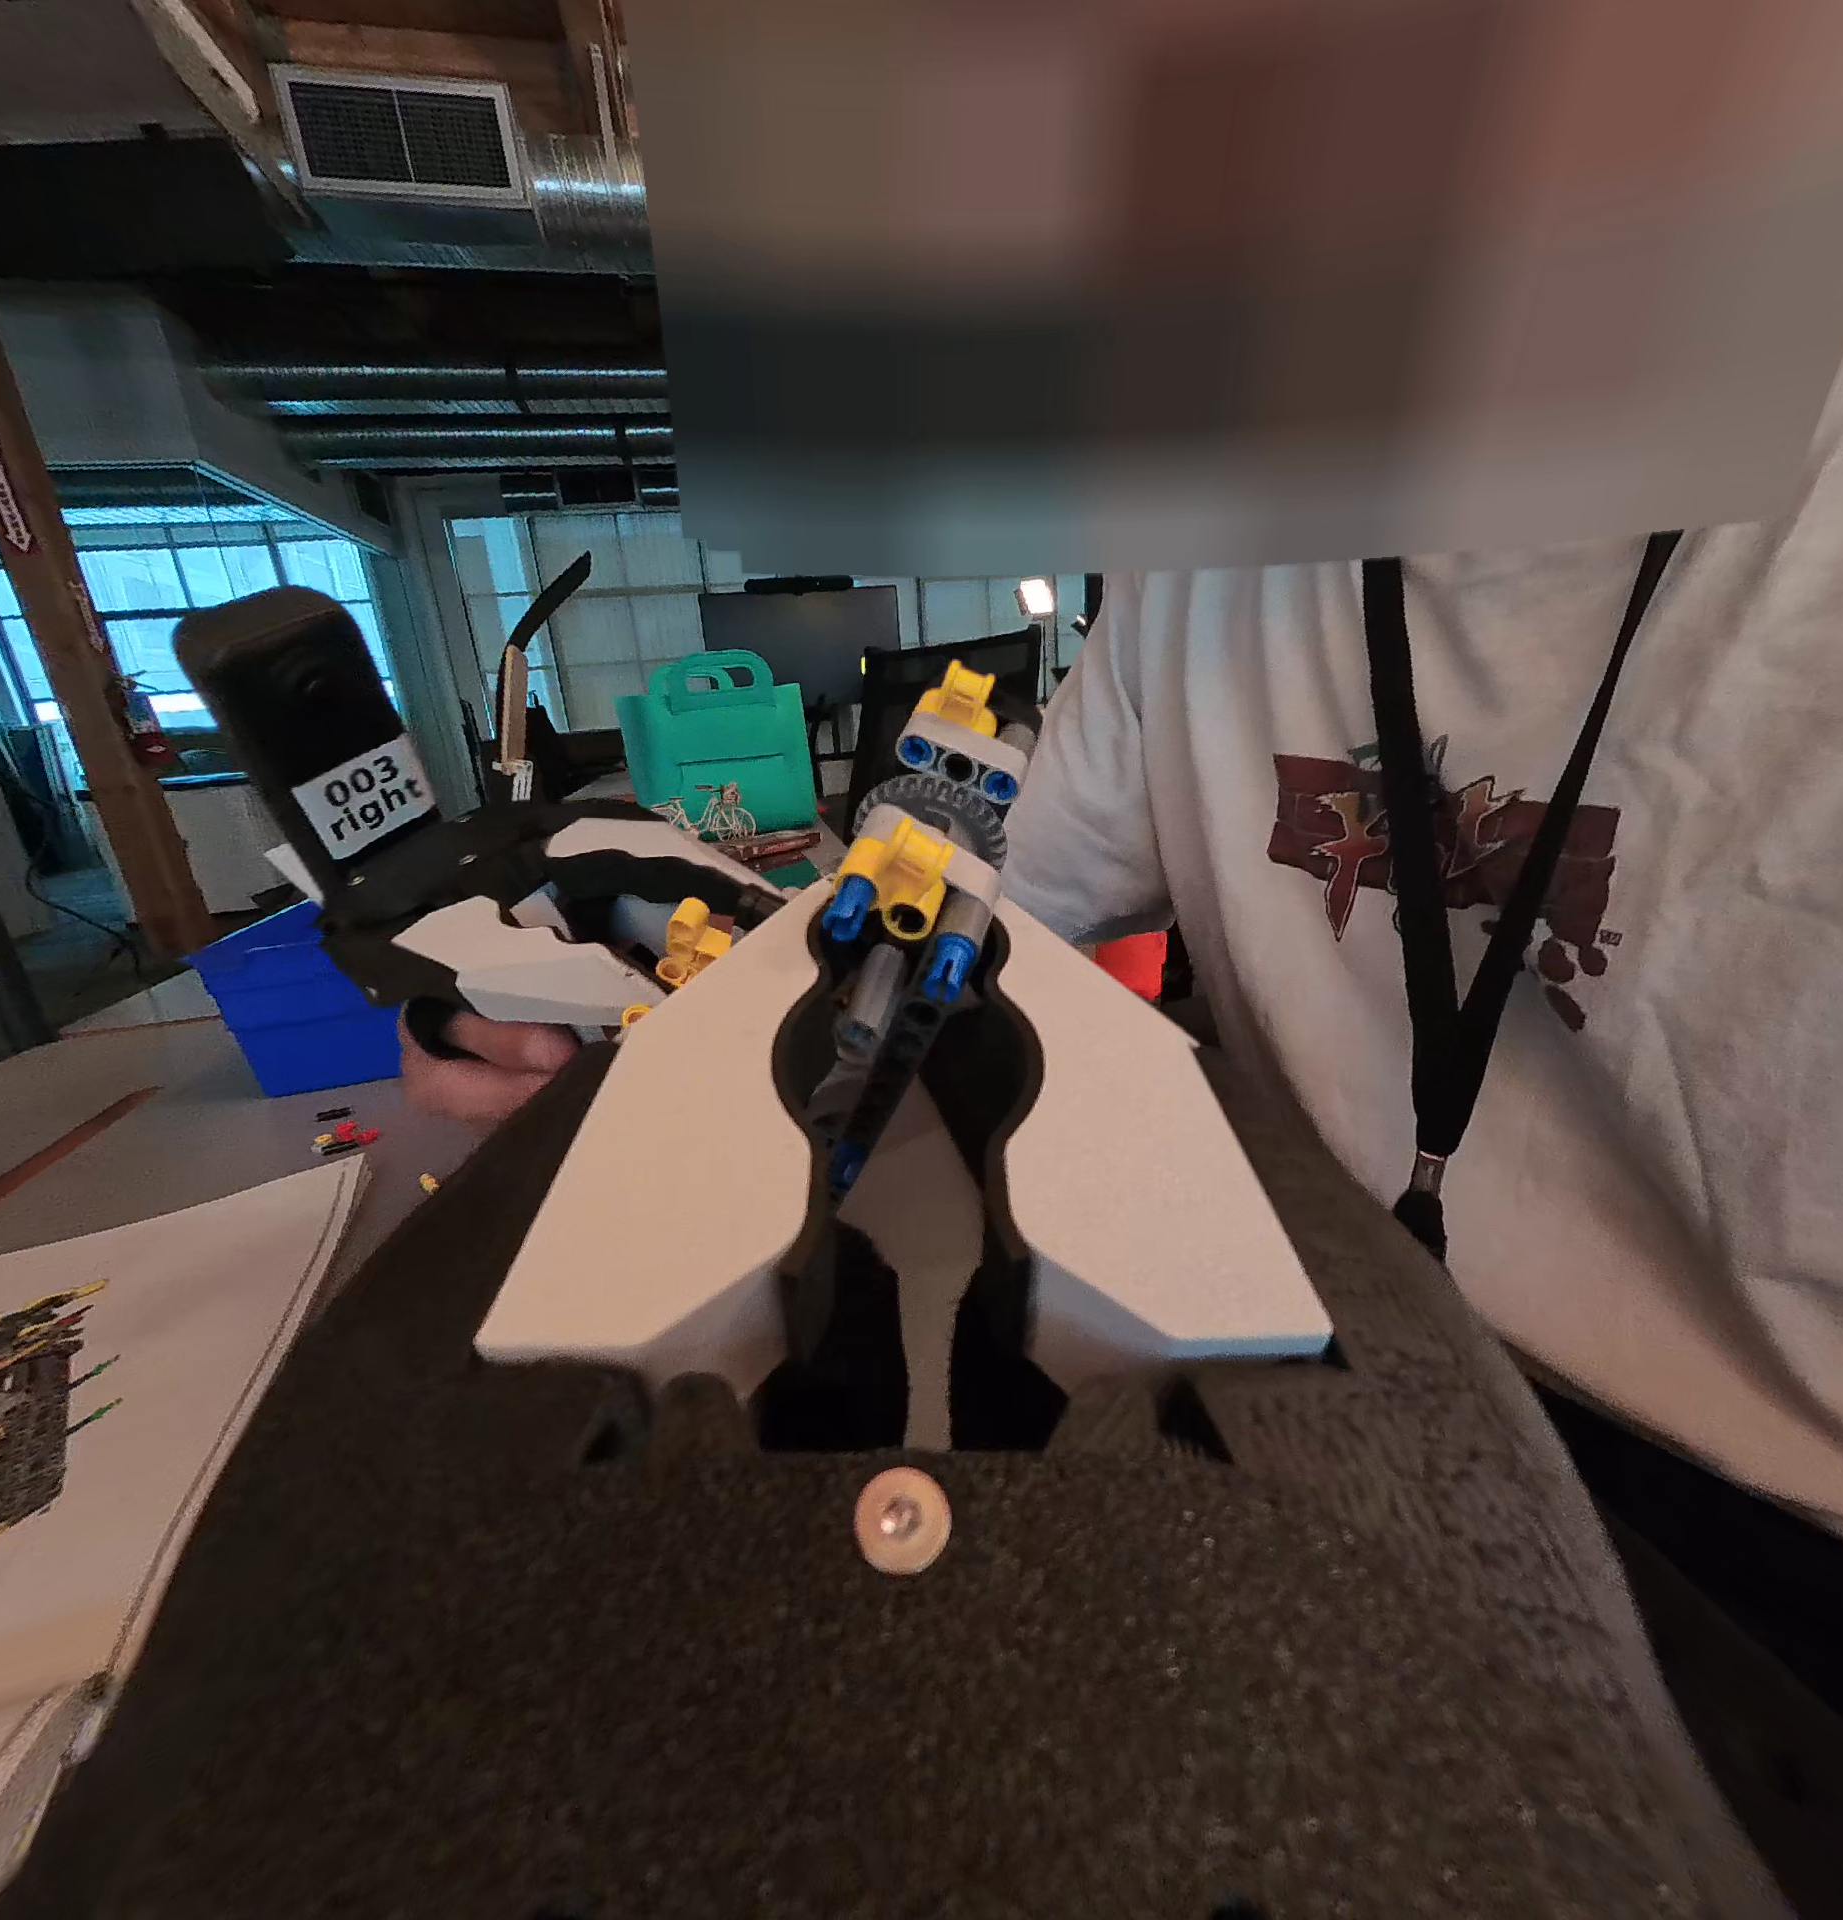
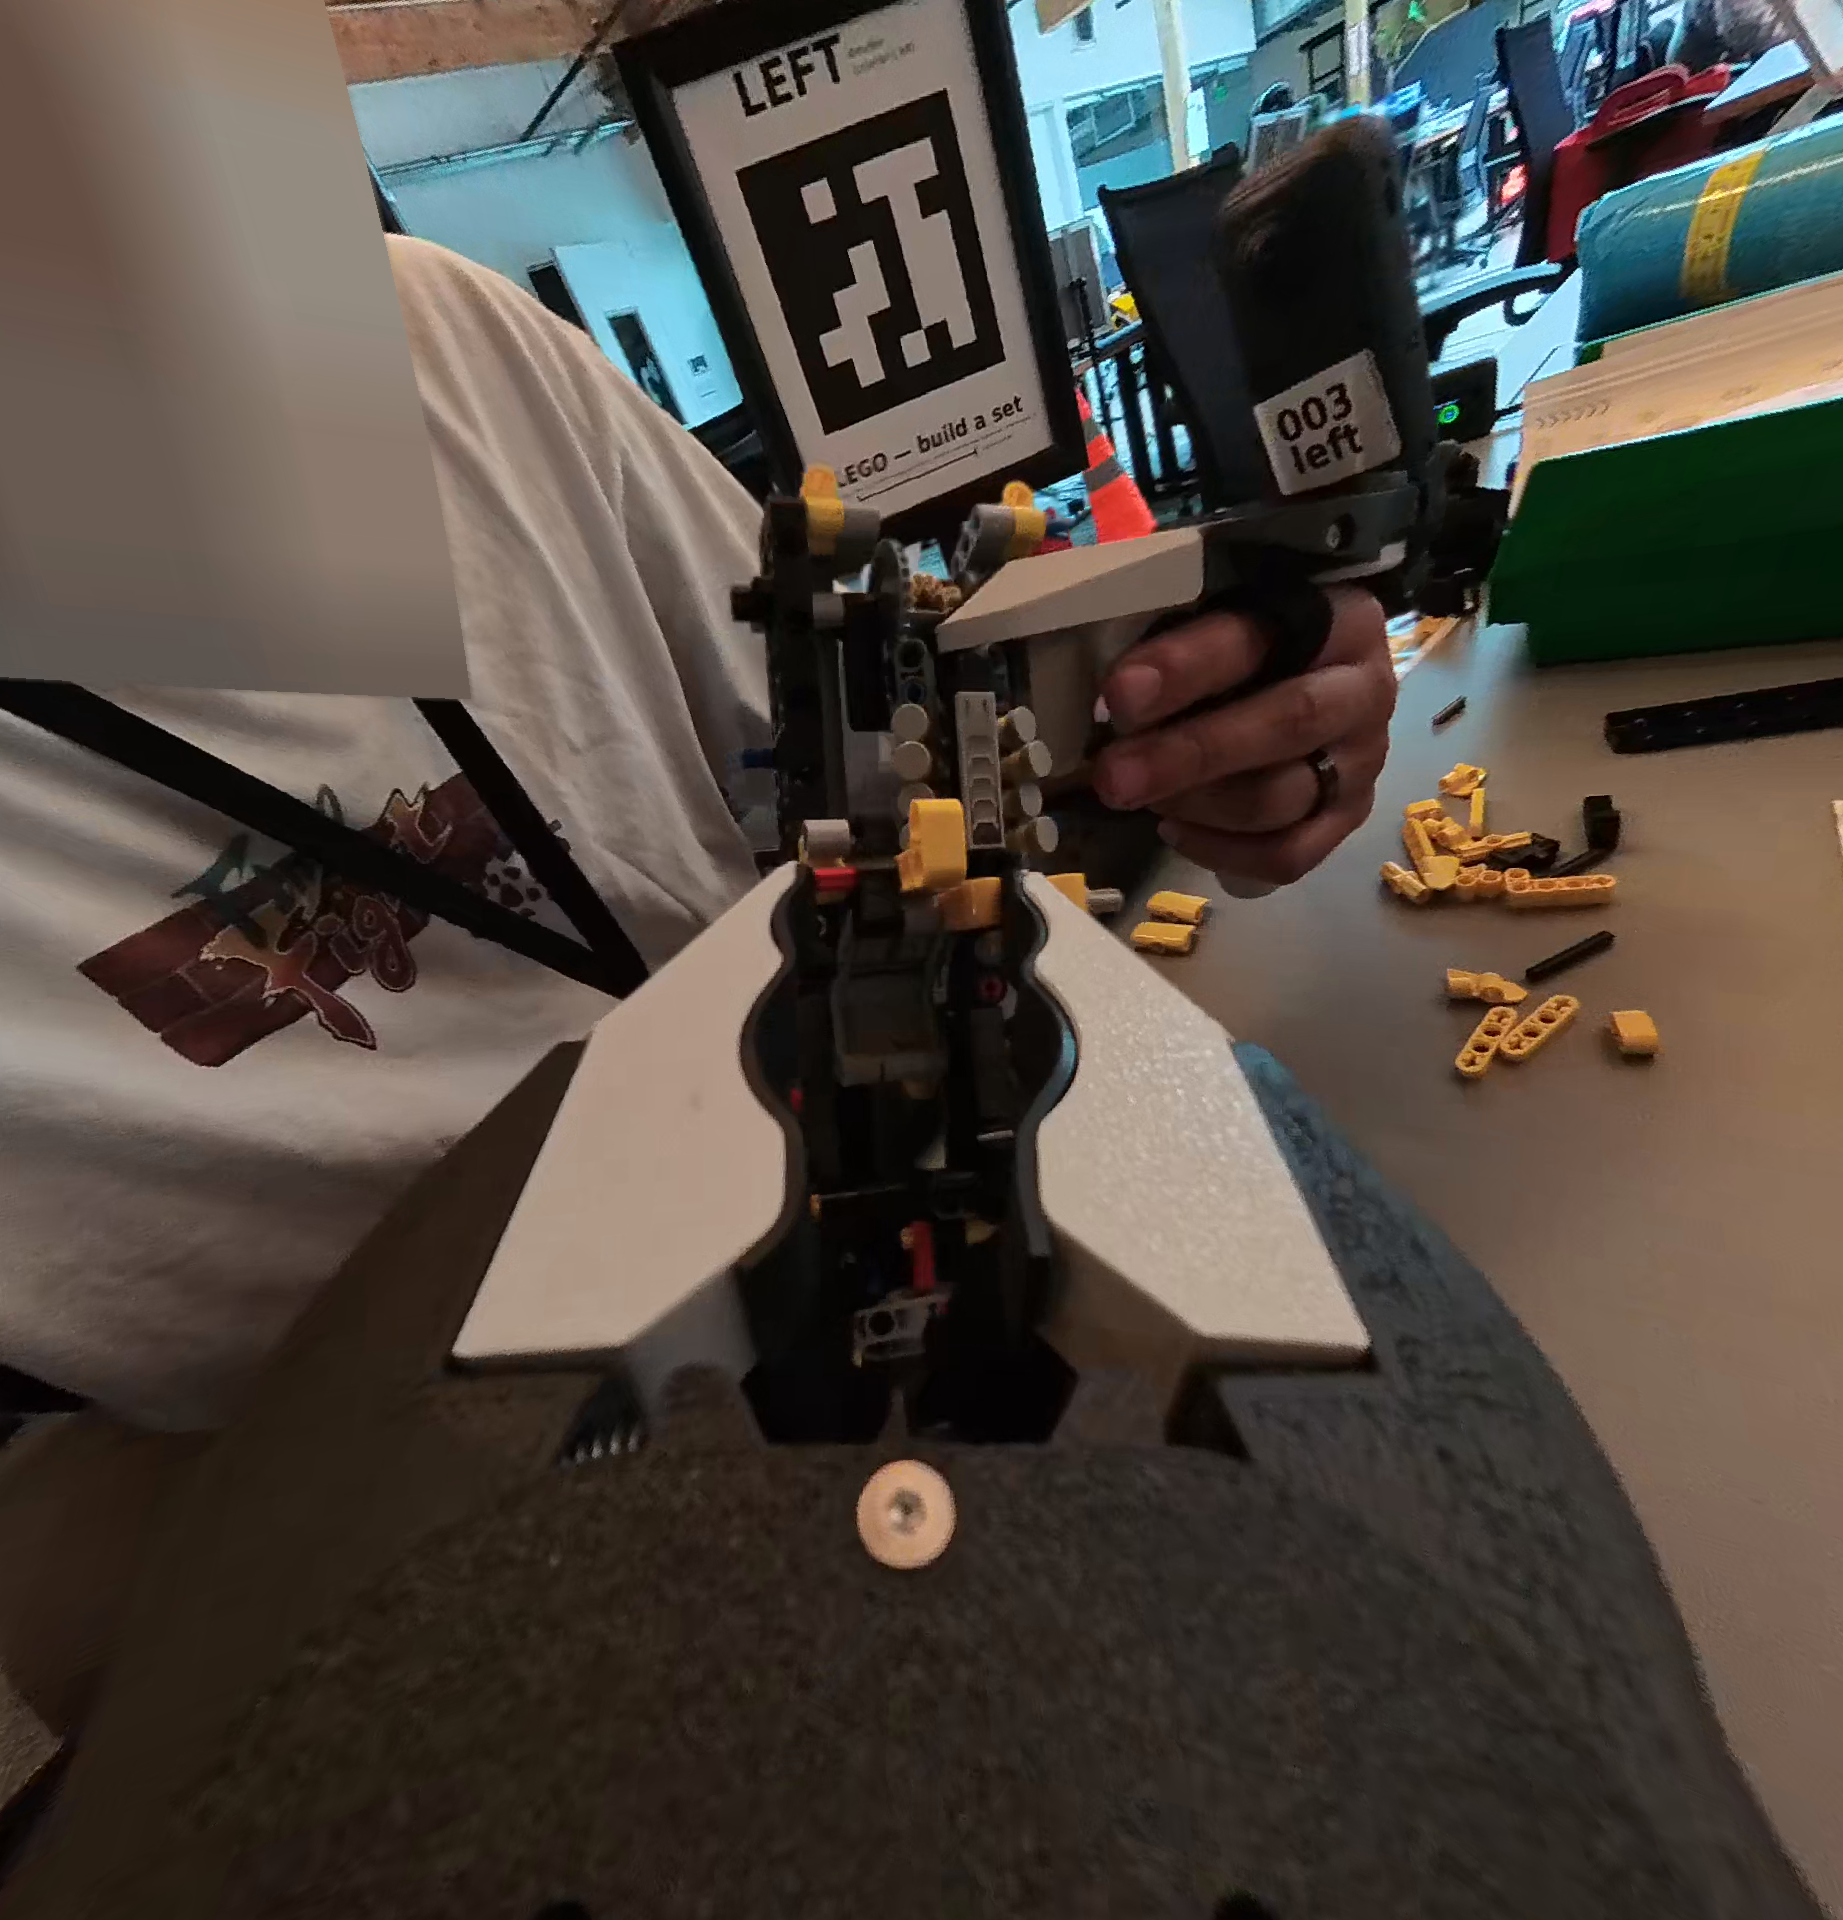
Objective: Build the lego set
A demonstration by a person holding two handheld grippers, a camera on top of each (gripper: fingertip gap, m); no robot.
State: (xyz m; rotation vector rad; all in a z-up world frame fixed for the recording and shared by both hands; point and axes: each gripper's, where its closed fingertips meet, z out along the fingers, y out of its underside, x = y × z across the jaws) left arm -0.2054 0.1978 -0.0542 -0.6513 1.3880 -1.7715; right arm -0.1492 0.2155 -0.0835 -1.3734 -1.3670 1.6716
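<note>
In the left wrist view my left gripper [image 1: 901, 914] is shut on a small lego assembly [image 1: 922, 862] of grey beams, yellow connectors, blue pins and a grey gear, held in the air. My right gripper [image 1: 709, 935] shows to its left, holding parts with yellow connectors. In the right wrist view my right gripper [image 2: 912, 894] is shut on a larger black and grey lego assembly [image 2: 896, 997] with yellow and red bits. The left gripper [image 2: 958, 623], held by a hand, grips the gear assembly [image 2: 875, 613] just above it. The two assemblies meet; I cannot tell whether they are joined.
Loose yellow lego pieces [image 2: 1488, 852] and a long black beam [image 2: 1738, 717] lie on the grey table [image 2: 1675, 1247] to the right. A green box [image 2: 1675, 551] and a framed marker sign [image 2: 865, 260] stand behind. An open booklet [image 1: 117, 1403] and blue bin [image 1: 293, 997] are left. A person's white shirt [image 1: 1519, 935] is close. The left gripper's tips are roughly 7 cm from the right gripper's.
</note>
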